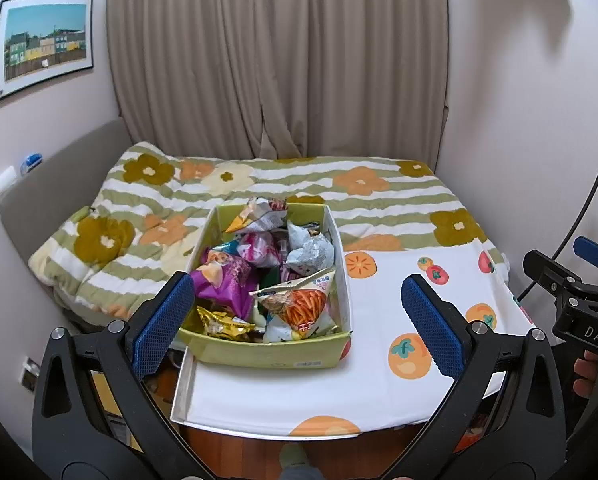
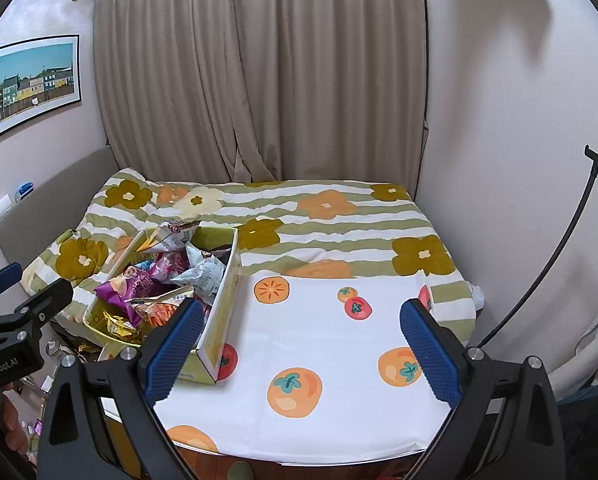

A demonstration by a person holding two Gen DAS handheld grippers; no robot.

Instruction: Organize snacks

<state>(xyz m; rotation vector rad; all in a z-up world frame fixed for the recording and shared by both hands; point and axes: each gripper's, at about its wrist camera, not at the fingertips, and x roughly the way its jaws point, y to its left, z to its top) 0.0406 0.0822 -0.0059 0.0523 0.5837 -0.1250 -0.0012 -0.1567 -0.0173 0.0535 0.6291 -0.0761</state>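
We hold our left claw (image 1: 297, 312) wide apart, gripping nothing, over the near end of the green box (image 1: 267, 354). The box is full of snack bags (image 1: 299, 304) and sits on the left of the white fruit cloth (image 2: 319, 344). Our right claw (image 2: 301, 344) is spread wide too, above the bare cloth.

One green box (image 1: 267, 354) is seen, filled with snack packets: roughly eight can be counted, though some are hidden beneath others. Among them are one purple bag (image 1: 223, 286), one gold packet (image 1: 223, 324) and one orange-stick packet (image 1: 299, 304). Two grippers are counted, and one framed picture (image 1: 43, 44)
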